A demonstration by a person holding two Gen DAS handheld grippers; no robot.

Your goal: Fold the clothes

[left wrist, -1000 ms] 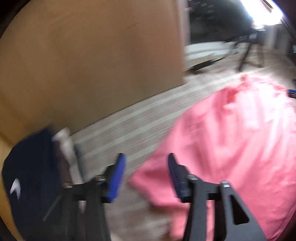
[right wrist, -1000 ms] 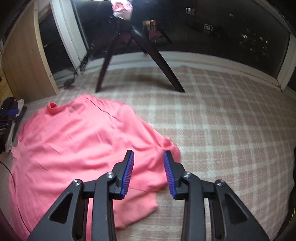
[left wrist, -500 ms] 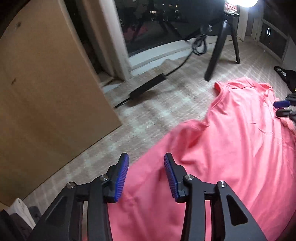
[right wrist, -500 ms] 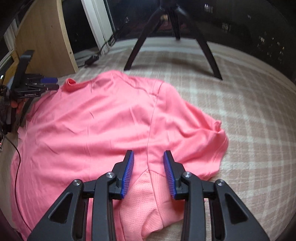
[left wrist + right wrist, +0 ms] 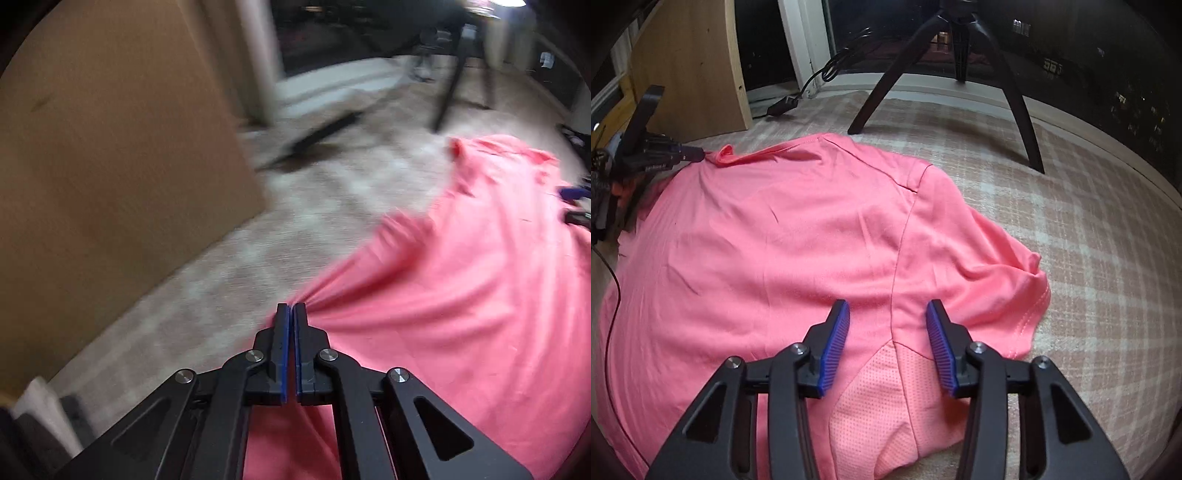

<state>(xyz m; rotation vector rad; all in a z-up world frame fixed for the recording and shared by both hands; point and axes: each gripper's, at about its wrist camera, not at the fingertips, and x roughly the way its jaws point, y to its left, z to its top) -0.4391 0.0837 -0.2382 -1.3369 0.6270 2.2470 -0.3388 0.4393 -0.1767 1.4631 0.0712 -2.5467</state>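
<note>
The left gripper point(image 5: 290, 314) has just clenched the pink shirt's point(image 5: 798, 236) edge; the right gripper's point(image 5: 886, 328) fingers are opening above it, ready to grab.

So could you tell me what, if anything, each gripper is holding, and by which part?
The left gripper is shut on the pink shirt, pinching its edge. The right gripper holds nothing; its jaws are opening over the side seam.

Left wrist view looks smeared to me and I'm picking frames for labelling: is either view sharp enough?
Left wrist view: motion-blurred floor and pink T-shirt, only the left gripper crisp, glare at top right. Right wrist view: sharp, evenly lit shirt, dark window, fisheye bending.
</note>
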